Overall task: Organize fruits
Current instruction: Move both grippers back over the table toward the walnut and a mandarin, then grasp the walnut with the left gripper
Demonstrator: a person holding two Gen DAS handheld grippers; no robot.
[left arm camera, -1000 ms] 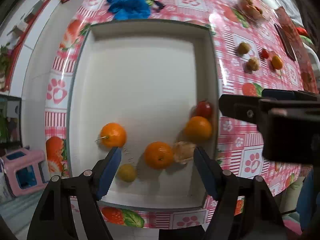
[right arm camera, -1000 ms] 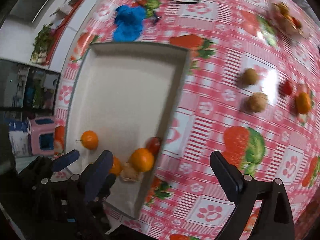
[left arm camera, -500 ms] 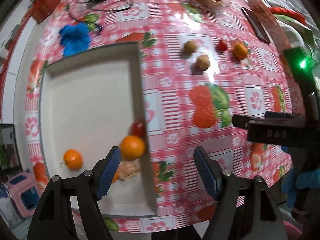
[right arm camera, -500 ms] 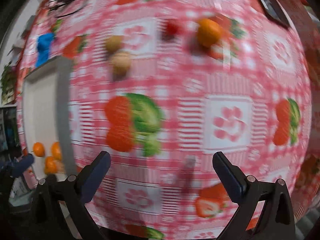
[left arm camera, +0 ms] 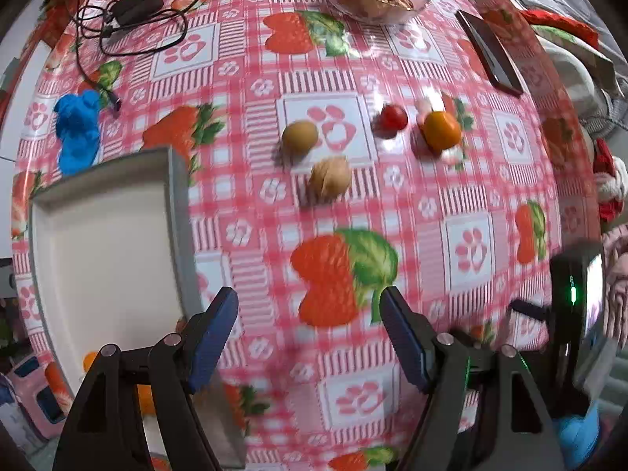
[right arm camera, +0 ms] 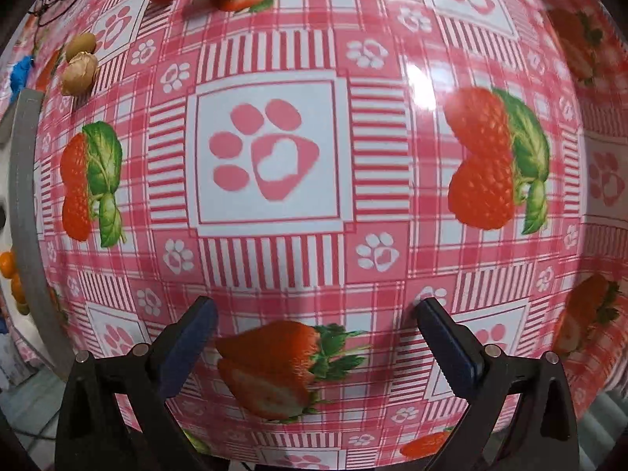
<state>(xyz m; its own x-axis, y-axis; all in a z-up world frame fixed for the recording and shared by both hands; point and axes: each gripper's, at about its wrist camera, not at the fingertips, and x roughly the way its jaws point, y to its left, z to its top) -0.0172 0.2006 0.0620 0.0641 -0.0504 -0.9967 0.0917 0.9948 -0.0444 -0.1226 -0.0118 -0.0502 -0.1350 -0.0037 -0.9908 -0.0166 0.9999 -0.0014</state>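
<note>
- Hovering both grippers over the tablecloth (right arm camera: 271, 149), pointing down; we hold nothing in either.
- Left gripper (left arm camera: 308, 337): jaws stand well apart, only the printed strawberry pattern shows between the pads. No fruit in them.
- Right gripper (right arm camera: 316, 337): jaws spread wide, bare cloth between them, nothing gripped.
- Just left of our left gripper sits the white tray (left arm camera: 172, 204). Its near corner is mostly hidden behind the left finger, but we see small oranges (right arm camera: 7, 265) in there, at least two or three. So part of the sort is done, in our judgement.
- Farther out on the cloth, four loose pieces are left, clear of the tray: walnut (left arm camera: 329, 178), a brownish round fruit (left arm camera: 300, 136) just beyond it, a cherry tomato (left arm camera: 393, 117), and an orange (left arm camera: 442, 129) beside the tomato.
- Walnut and brown fruit lie near each other; tomato and orange are a pair off to the right. None touch the tray.
- Far edge: a glass bowl (left arm camera: 416, 6) with mixed nuts and fruit. We can't tell if it is a source or a target.
- Our read: roughly halfway, four items to go; walnut is the closest pick for the left gripper.
</note>
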